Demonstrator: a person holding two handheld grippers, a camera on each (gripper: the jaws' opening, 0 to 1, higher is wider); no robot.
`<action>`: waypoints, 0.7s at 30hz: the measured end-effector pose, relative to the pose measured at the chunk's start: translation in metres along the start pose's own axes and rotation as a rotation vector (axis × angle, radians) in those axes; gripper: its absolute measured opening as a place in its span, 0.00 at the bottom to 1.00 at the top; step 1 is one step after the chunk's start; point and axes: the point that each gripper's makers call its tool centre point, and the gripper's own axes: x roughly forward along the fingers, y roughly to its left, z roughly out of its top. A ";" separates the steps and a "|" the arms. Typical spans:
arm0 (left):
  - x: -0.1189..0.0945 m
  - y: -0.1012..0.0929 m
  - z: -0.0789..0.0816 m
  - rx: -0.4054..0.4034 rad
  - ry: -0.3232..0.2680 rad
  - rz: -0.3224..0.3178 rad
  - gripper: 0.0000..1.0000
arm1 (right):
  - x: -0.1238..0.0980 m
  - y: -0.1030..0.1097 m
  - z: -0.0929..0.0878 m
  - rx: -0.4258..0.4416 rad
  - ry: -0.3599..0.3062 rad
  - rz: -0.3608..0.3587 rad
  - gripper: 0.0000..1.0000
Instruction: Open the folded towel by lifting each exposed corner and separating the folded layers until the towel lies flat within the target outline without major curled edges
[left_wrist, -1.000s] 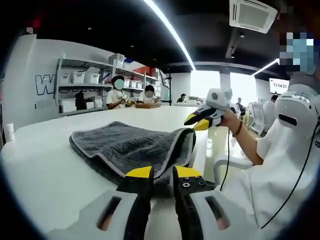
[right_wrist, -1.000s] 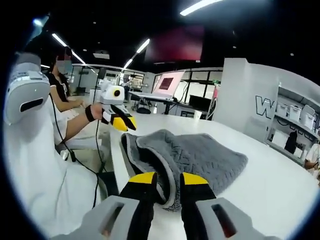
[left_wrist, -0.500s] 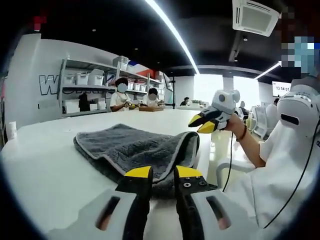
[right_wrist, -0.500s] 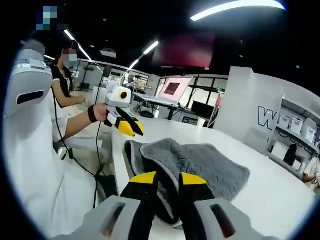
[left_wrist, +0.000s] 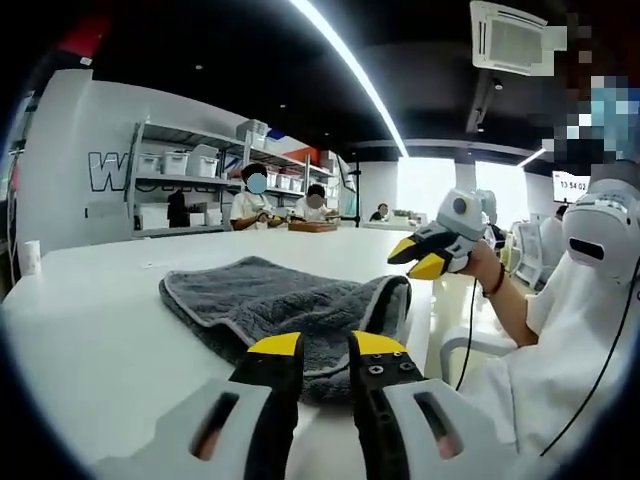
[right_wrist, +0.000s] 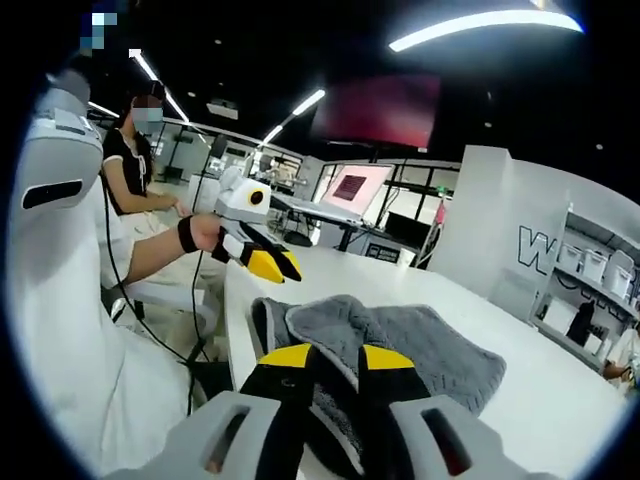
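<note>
Hovering nearly closed, empty, both grippers' fingers (left_wrist: 325, 345) (right_wrist: 337, 358) flank the folded grey towel (left_wrist: 270, 300) (right_wrist: 410, 345).

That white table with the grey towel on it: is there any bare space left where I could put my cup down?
Yes. The white table is bare between the grey towel and the small white cup, and also beyond the towel toward the shelves. It is crowded at the towel's near edge, where the left gripper and right gripper work.
</note>
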 end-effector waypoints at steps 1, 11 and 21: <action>0.000 0.001 0.000 -0.003 -0.002 0.004 0.18 | 0.000 0.000 0.001 -0.003 -0.001 -0.001 0.11; 0.010 0.003 0.004 -0.004 0.002 0.004 0.18 | 0.006 0.009 0.007 -0.038 0.005 0.015 0.11; 0.017 0.007 0.012 -0.010 -0.014 0.005 0.18 | 0.012 0.010 0.011 -0.076 0.007 0.001 0.11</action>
